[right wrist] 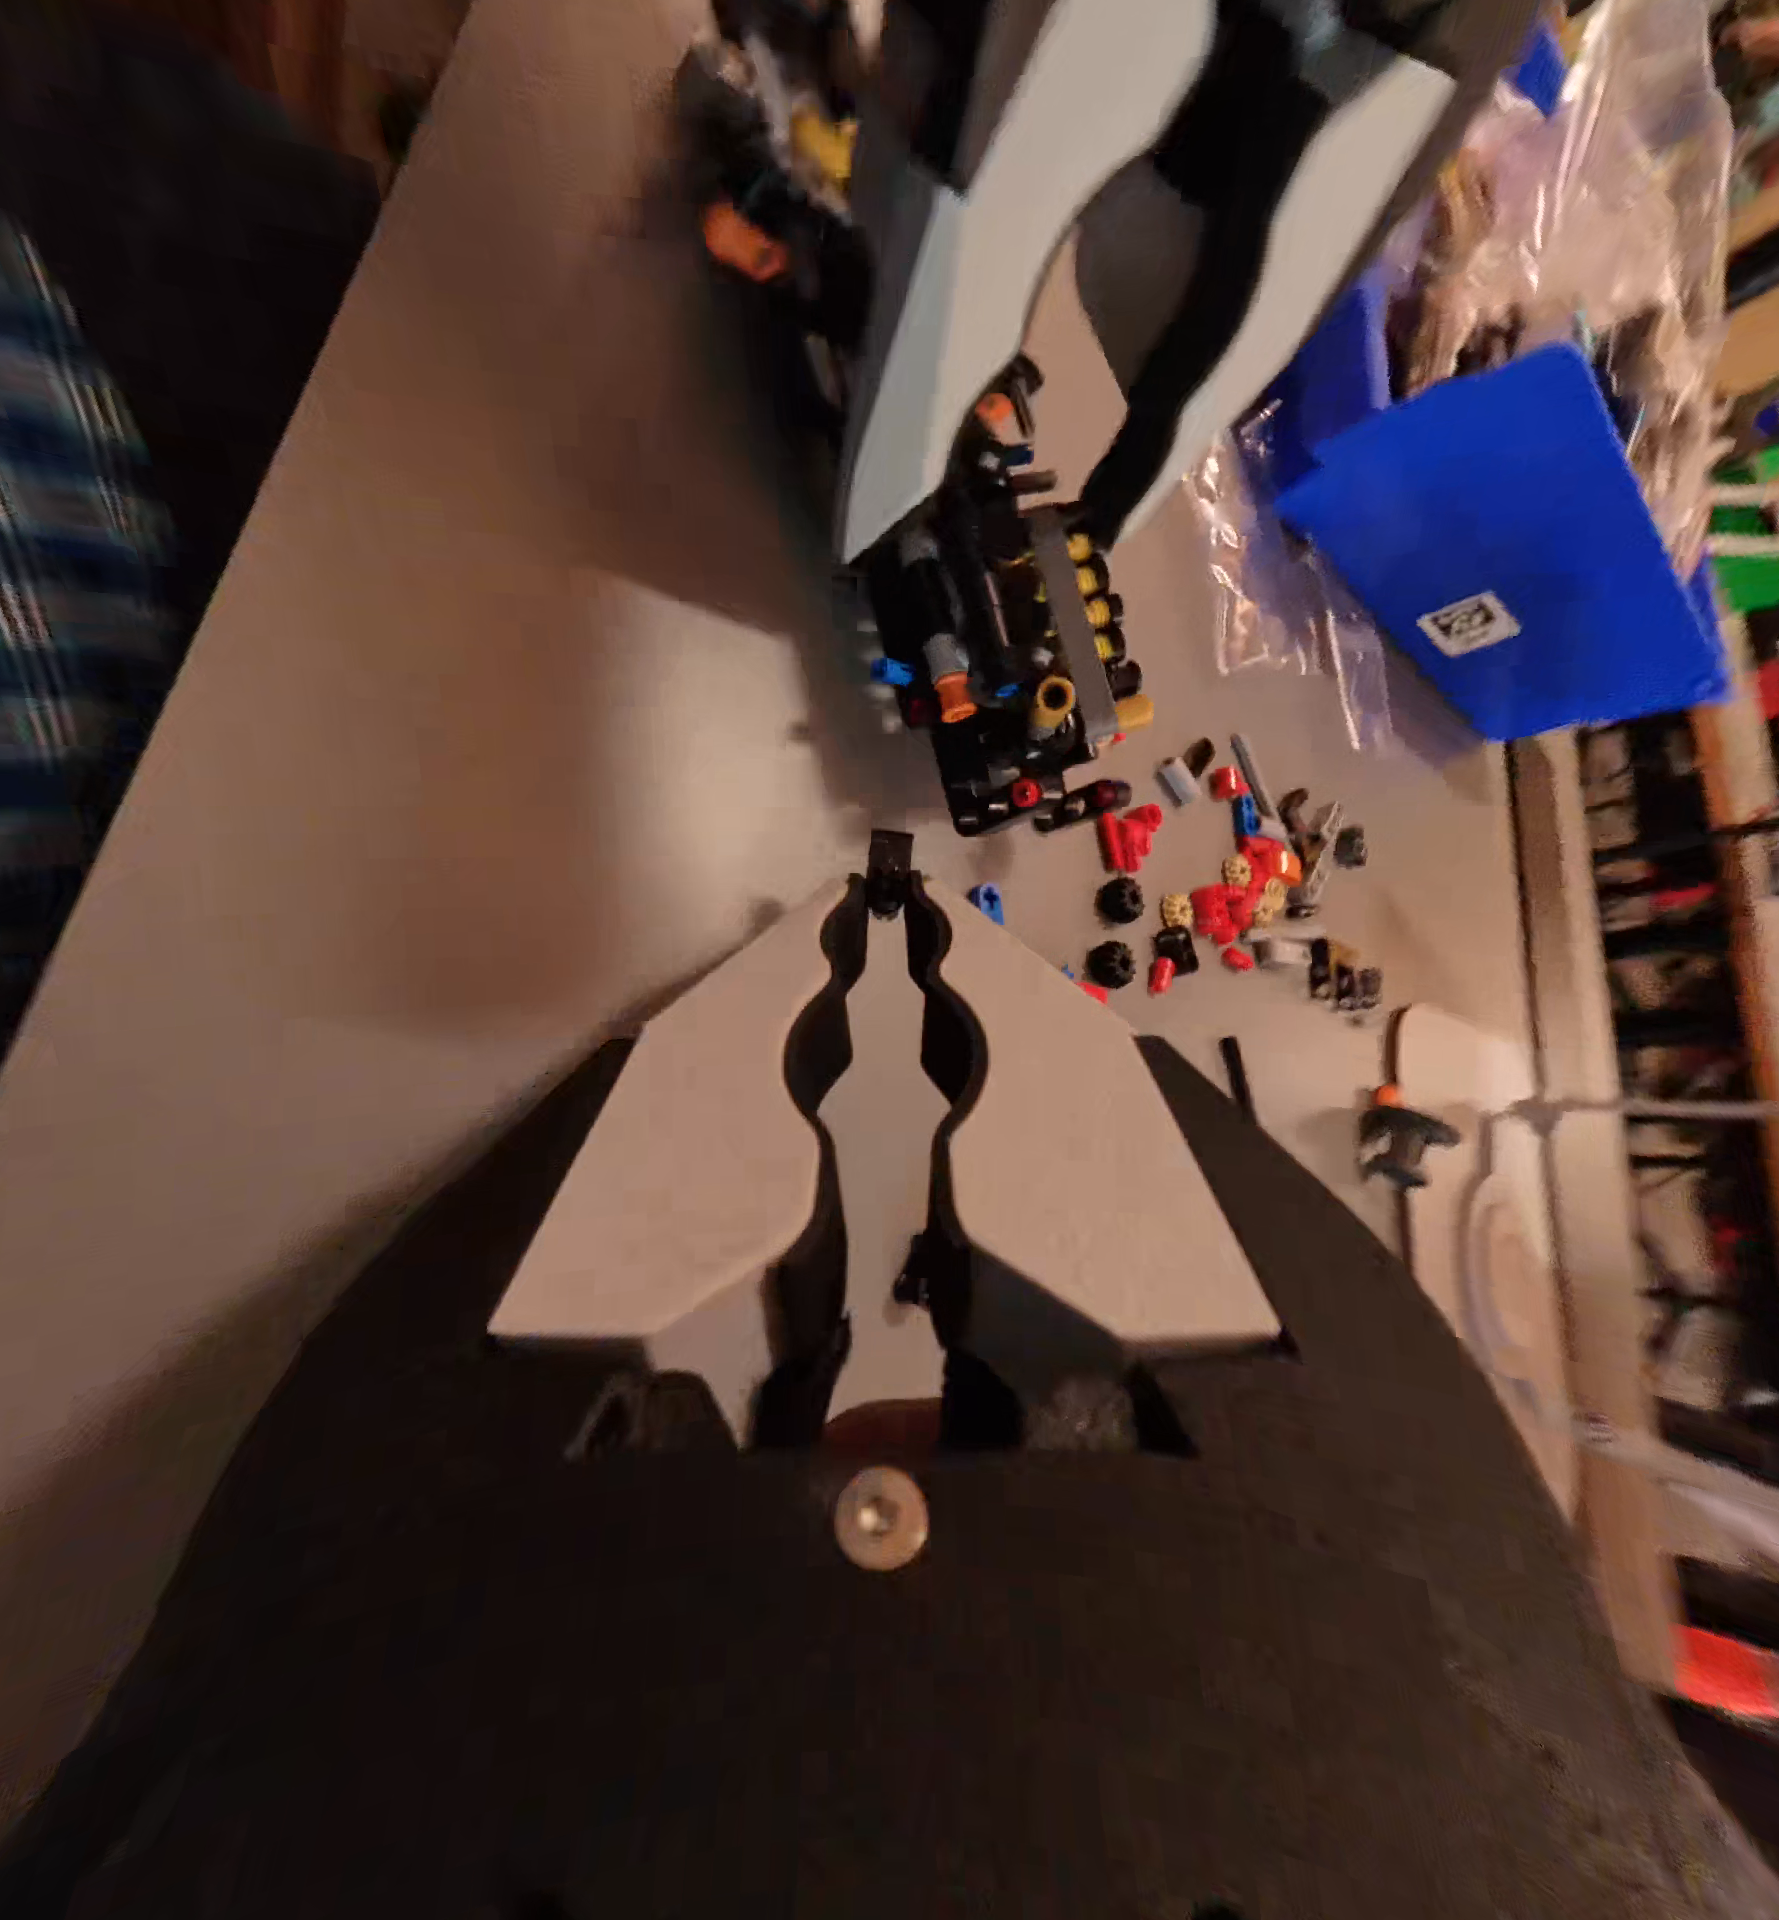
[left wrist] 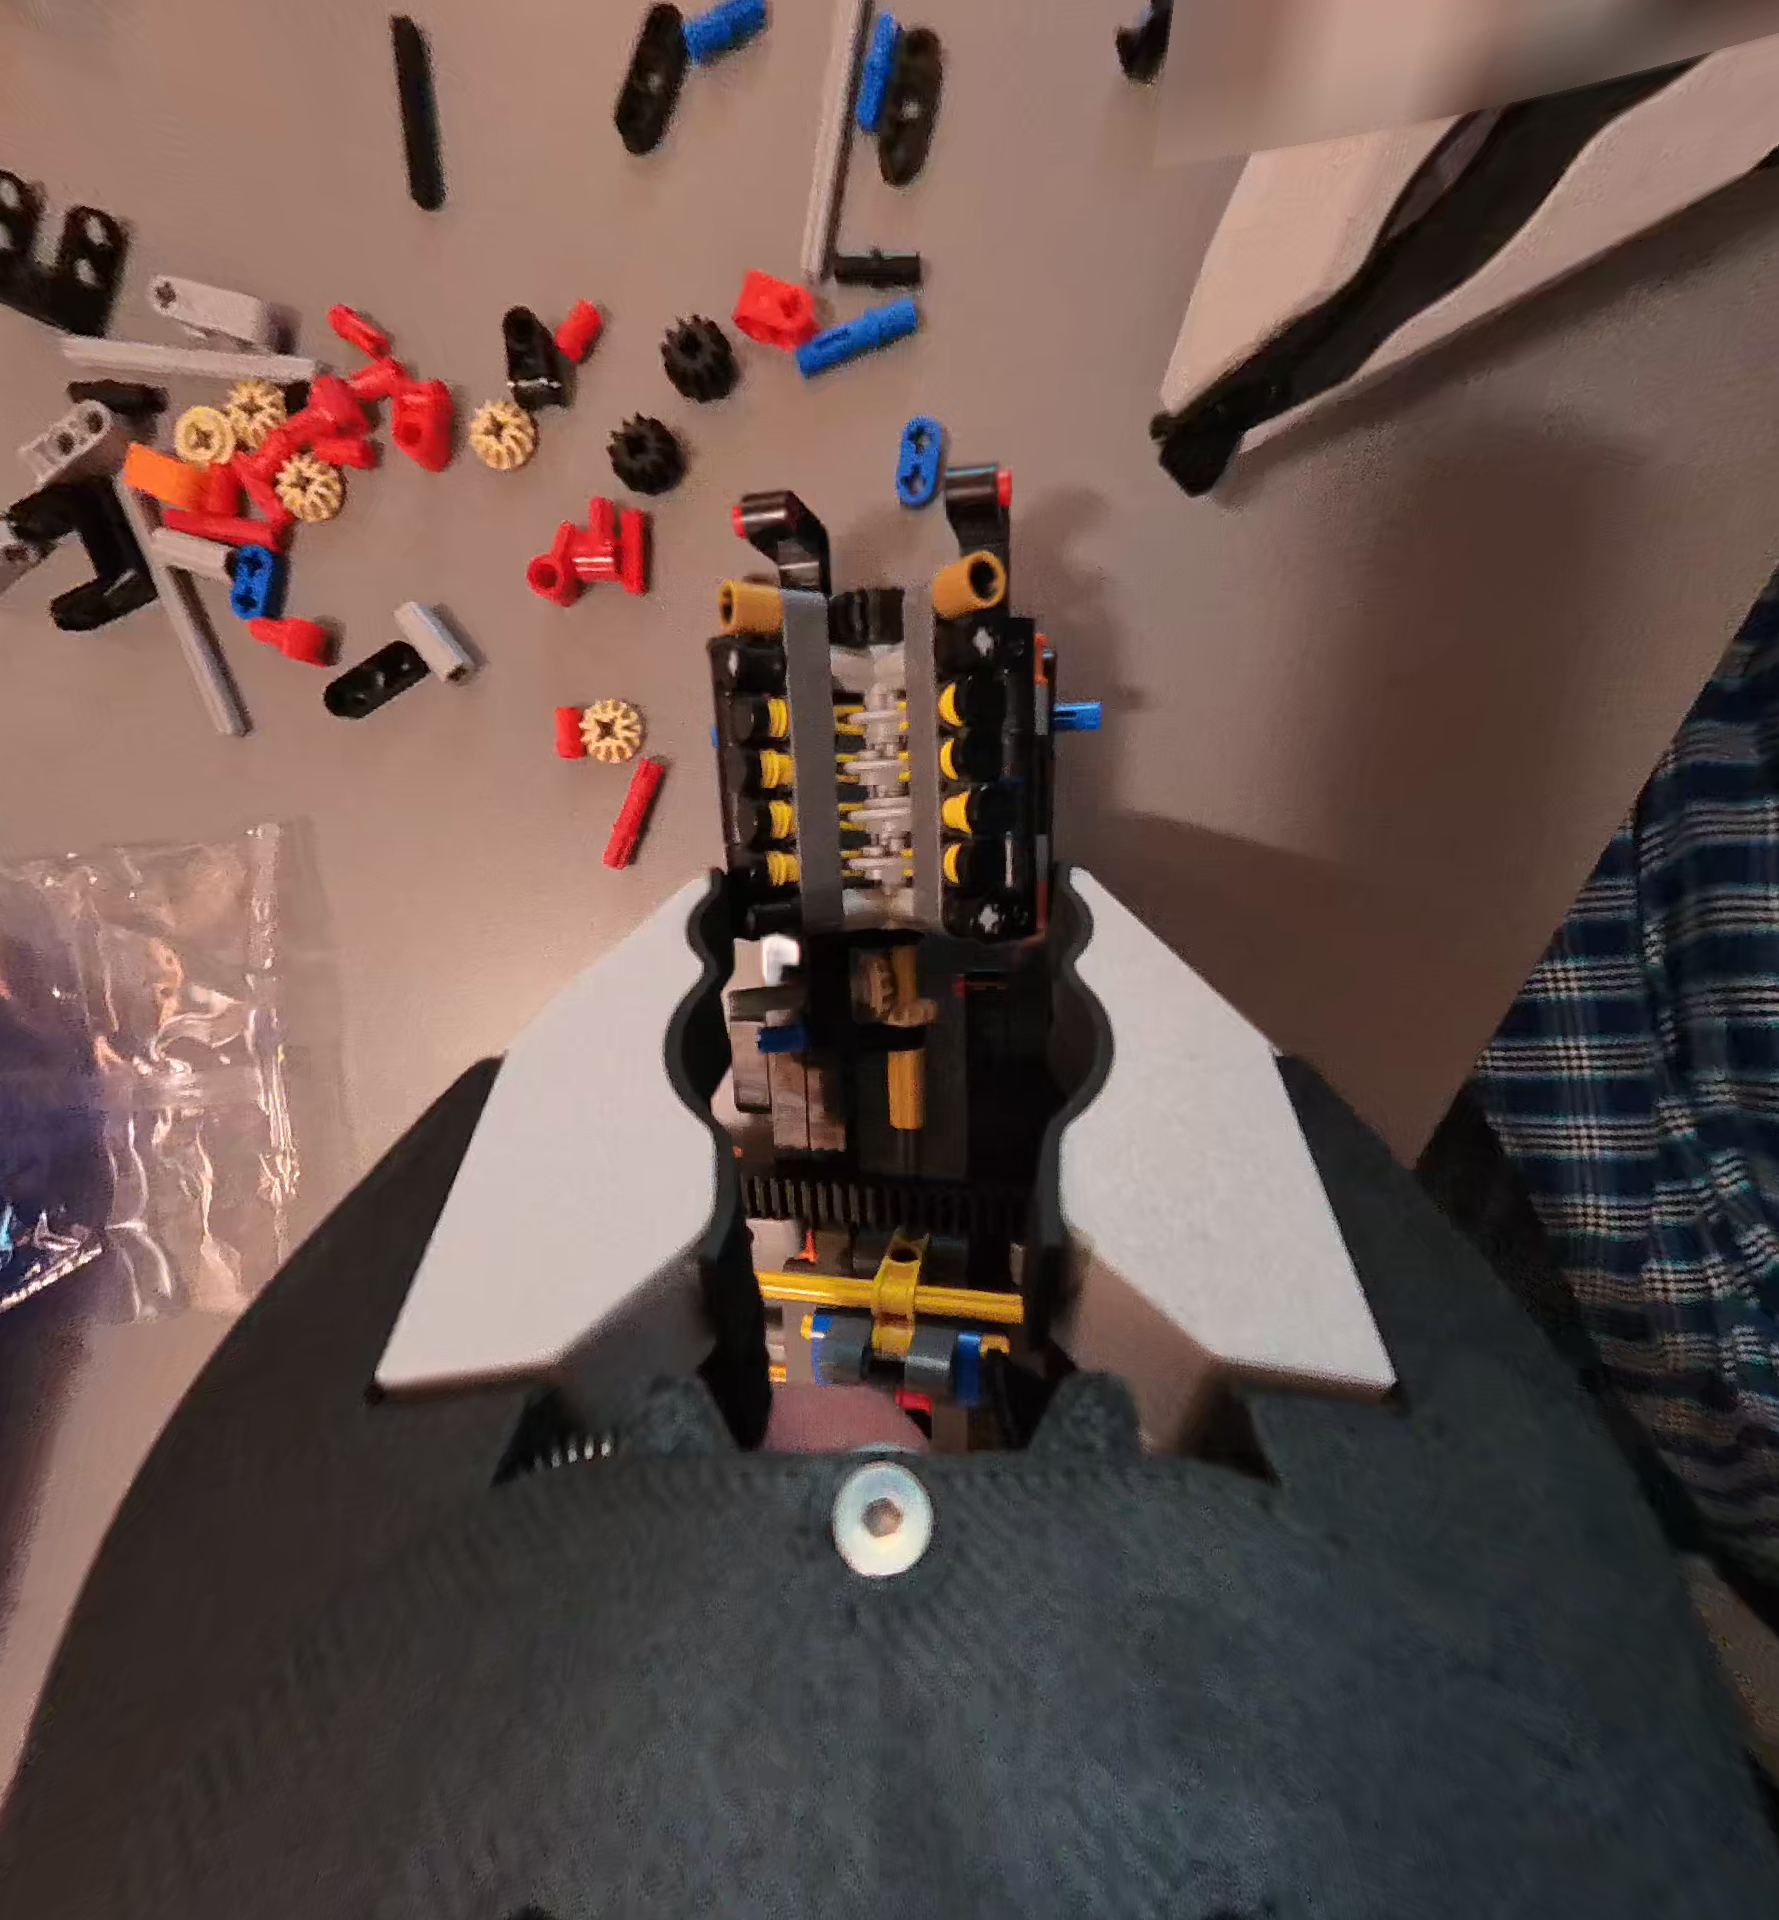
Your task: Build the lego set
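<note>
My left gripper [left wrist: 890,904] is shut on the partly built lego model [left wrist: 880,758], a black frame with yellow pistons, grey beams and a black gear rack, held above the table. It also shows in the right wrist view [right wrist: 1010,644], held by the left gripper's fingers [right wrist: 926,343]. My right gripper [right wrist: 887,883] is shut on a small black pin [right wrist: 887,868] at its fingertips, just short of the model's near end. The right gripper also shows at the upper right of the left wrist view [left wrist: 1191,457].
Loose lego parts lie on the tan table: red connectors [left wrist: 345,416], tan gears [left wrist: 503,434], black gears [left wrist: 698,356], blue pins [left wrist: 854,338], grey beams. A clear plastic bag [left wrist: 126,1039] and a blue bin [right wrist: 1498,540] are at the side. A plaid sleeve [left wrist: 1695,1039] is right. Some 9 cm of space lies between my two pairs of fingers.
</note>
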### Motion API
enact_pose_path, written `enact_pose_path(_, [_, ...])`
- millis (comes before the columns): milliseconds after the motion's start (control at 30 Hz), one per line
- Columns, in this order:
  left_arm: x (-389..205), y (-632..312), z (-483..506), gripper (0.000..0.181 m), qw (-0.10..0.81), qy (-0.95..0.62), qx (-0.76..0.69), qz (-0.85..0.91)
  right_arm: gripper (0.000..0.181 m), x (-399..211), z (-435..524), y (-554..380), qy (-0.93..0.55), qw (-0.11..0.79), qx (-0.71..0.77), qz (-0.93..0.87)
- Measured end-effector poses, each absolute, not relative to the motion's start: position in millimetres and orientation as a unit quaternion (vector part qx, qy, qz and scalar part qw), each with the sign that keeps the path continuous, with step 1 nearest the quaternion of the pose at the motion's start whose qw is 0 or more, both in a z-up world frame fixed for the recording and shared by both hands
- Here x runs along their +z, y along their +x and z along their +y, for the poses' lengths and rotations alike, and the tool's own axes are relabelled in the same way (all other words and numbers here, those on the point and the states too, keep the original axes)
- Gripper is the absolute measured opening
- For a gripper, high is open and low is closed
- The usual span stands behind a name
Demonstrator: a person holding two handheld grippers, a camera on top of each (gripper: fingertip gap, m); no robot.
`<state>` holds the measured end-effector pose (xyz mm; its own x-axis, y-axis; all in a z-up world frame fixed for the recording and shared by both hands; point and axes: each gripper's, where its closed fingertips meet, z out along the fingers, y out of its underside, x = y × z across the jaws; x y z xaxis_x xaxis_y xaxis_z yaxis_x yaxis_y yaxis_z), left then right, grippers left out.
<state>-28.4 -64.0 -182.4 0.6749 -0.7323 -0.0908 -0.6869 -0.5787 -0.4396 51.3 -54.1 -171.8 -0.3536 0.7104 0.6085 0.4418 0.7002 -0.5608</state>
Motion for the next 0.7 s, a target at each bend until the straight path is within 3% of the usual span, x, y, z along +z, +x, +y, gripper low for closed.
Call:
enact_pose_path(367, [-188, -24, -65, 0.058, 0.225, -0.879, -0.033, 0.418, 0.012, -187, -64, 62, -0.272, 0.413, 0.088, -0.865])
enact_pose_path(433, [-188, -24, -65, 0.058, 0.226, -0.879, -0.033, 0.419, 0.019, -184, -60, 67, -0.304, 0.403, 0.094, -0.858])
enact_pose_path(533, [-189, -24, -65, 0.058, 0.231, -0.877, -0.034, 0.419, 0.016, -180, -50, 78, -0.375, 0.398, 0.091, -0.832])
enact_pose_path(700, [-189, -25, -65, 0.058, 0.24, -0.878, -0.037, 0.412, 0.01, -174, -77, 85, -0.565, 0.311, 0.238, -0.726])
